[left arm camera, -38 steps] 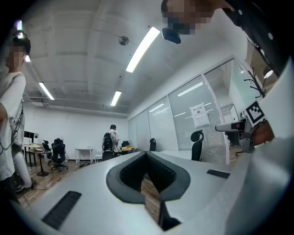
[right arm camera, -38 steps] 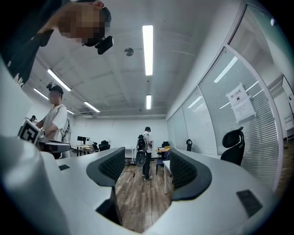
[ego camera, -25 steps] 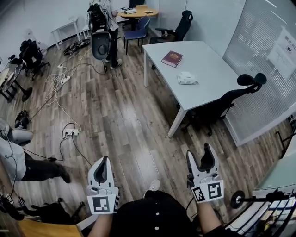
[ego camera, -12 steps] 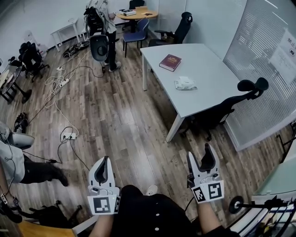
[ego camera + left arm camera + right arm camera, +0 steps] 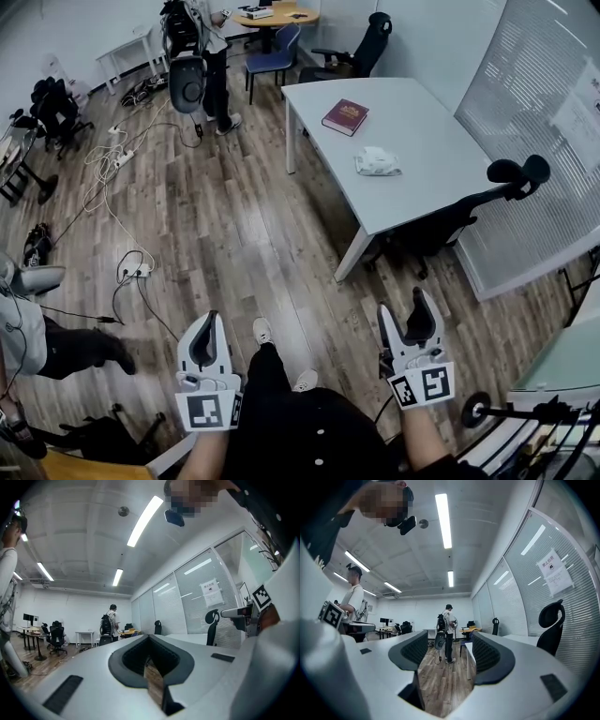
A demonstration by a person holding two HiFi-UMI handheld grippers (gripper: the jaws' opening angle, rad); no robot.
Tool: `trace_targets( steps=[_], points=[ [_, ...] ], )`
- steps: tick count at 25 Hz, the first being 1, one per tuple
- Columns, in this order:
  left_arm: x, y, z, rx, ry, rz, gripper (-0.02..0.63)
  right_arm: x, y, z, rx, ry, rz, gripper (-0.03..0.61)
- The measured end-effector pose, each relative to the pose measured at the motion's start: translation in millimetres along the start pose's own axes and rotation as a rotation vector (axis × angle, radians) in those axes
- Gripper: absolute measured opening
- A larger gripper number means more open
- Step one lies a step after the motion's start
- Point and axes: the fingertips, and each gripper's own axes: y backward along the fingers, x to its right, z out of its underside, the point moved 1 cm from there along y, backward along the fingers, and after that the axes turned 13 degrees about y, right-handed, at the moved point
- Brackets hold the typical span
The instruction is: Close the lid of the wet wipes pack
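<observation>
Down low, the left gripper [image 5: 210,323] and the right gripper [image 5: 404,315] are held up in front of the person's body, well apart from each other. The left gripper's [image 5: 149,638] jaws are pressed almost together, with only a thin slit between them and nothing in it. The right gripper's [image 5: 449,638] jaws stand wide apart, and only floor and room show between them.

A shoe [image 5: 263,330] steps out on the wood floor [image 5: 234,225] between the two grippers. Cables [image 5: 111,192] lie on the floor to the left.

Farther off stands a white table [image 5: 427,141]. The wipes pack [image 5: 378,161] lies on it, near the middle, far from both grippers. It is too small to tell if its lid is up or down. A red book [image 5: 345,116] lies on the table beyond the pack. A black chair [image 5: 455,214] is pushed in at the table's near right side.

At the back, a person [image 5: 210,52] with a backpack stands by a round table [image 5: 277,15].
</observation>
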Motion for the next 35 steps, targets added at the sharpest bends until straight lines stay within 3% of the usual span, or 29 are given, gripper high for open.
trace_targets(
  steps=[22, 35],
  points=[
    [-67, -113, -19, 0.03, 0.003, 0.005, 0.014, 4, -130, -6, 0.013, 0.018, 0.001, 0.27],
    [-110, -183, -28, 0.046, 0.003, 0.041, 0.014, 6, -203, -4, 0.017, -0.005, 0.04, 0.285]
  ],
)
